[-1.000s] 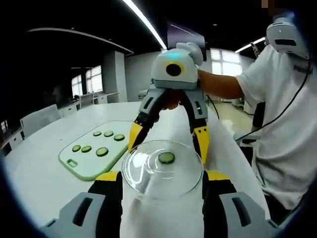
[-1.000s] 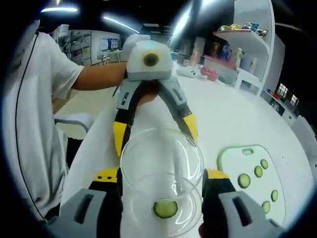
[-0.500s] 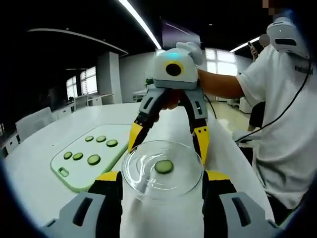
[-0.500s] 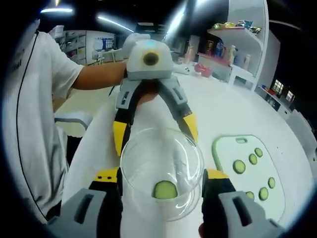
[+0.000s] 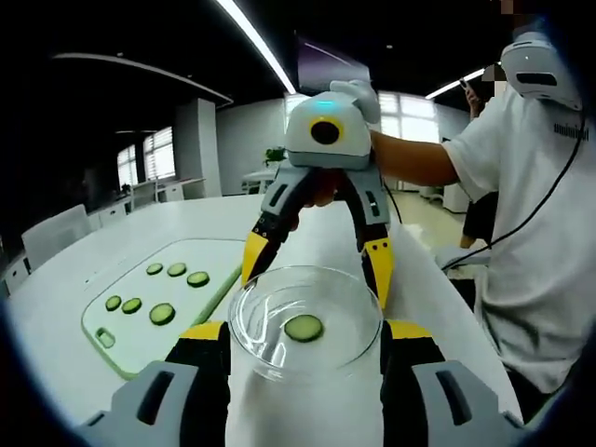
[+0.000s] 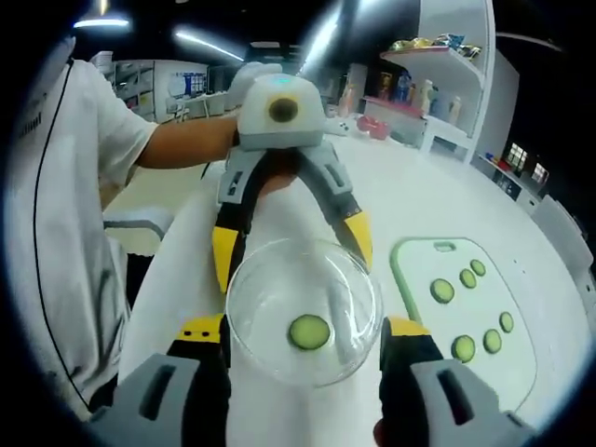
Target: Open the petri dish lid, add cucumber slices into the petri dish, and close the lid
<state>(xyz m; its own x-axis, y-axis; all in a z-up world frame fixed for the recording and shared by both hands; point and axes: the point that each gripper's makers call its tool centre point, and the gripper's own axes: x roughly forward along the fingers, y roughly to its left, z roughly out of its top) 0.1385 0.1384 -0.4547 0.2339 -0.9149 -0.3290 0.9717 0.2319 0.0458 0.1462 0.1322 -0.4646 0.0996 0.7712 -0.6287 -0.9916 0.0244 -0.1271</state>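
A clear round petri dish lid is gripped at its rim from opposite sides. My left gripper is shut on its near edge in the left gripper view, and appears as the far gripper in the right gripper view. My right gripper is shut on the other edge and faces me in the left gripper view. Through the glass, one cucumber slice lies centred in the dish below. I cannot make out the base's rim separately.
A pale green cutting board with several cucumber slices lies on the white table beside the dish. A person in a white shirt stands at the table's edge. White shelves stand behind.
Both grippers moved together with the lid. The cucumber slice, off-centre under the glass a second ago, now sits in the middle. The second glass rim visible earlier has merged with the lid's outline.
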